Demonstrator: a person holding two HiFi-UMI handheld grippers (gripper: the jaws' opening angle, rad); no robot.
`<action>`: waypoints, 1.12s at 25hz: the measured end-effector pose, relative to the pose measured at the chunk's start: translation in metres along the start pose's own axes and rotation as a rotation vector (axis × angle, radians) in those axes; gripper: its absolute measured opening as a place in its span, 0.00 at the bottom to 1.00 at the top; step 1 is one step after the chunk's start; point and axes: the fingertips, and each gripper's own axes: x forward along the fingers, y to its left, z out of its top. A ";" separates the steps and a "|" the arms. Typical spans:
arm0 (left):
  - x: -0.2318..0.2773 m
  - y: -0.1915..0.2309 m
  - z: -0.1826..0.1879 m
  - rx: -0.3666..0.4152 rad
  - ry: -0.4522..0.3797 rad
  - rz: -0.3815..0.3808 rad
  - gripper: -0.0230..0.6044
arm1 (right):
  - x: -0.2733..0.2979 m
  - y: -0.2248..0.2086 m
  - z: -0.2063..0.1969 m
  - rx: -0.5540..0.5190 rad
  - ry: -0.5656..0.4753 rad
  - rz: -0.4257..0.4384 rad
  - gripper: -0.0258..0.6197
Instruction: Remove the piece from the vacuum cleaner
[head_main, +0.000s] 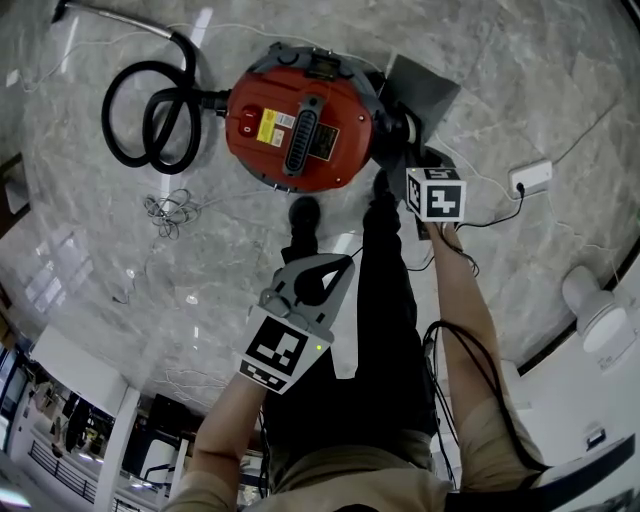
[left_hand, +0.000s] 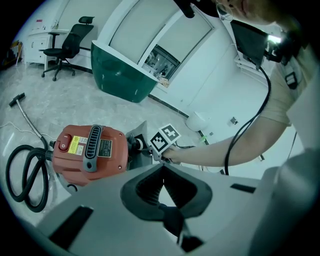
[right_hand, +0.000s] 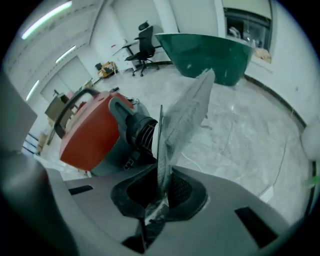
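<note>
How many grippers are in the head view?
2. The left gripper, shut and empty, is at lower centre; the right gripper, beside the vacuum cleaner, is shut on the gray piece.

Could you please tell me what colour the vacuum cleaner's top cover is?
Red top cover, with a grey handle; the head view shows it best.

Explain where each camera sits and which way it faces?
Head view: on the person's head, steeply down onto the red vacuum cleaner; forearms show.
Left gripper view: on the left tool, toward the vacuum cleaner; shut jaws, right arm show.
Right gripper view: on the right tool, along the grey piece it grips.
All three share the vacuum cleaner.
</note>
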 end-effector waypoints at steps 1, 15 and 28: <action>0.000 0.000 -0.001 0.002 0.003 -0.002 0.04 | 0.000 -0.001 -0.001 -0.059 -0.010 -0.032 0.08; -0.001 0.003 -0.005 0.005 0.003 0.002 0.04 | -0.004 -0.008 0.001 0.317 -0.049 0.055 0.09; 0.009 -0.005 -0.004 0.007 -0.002 -0.010 0.04 | -0.001 -0.003 -0.001 0.973 -0.054 0.345 0.10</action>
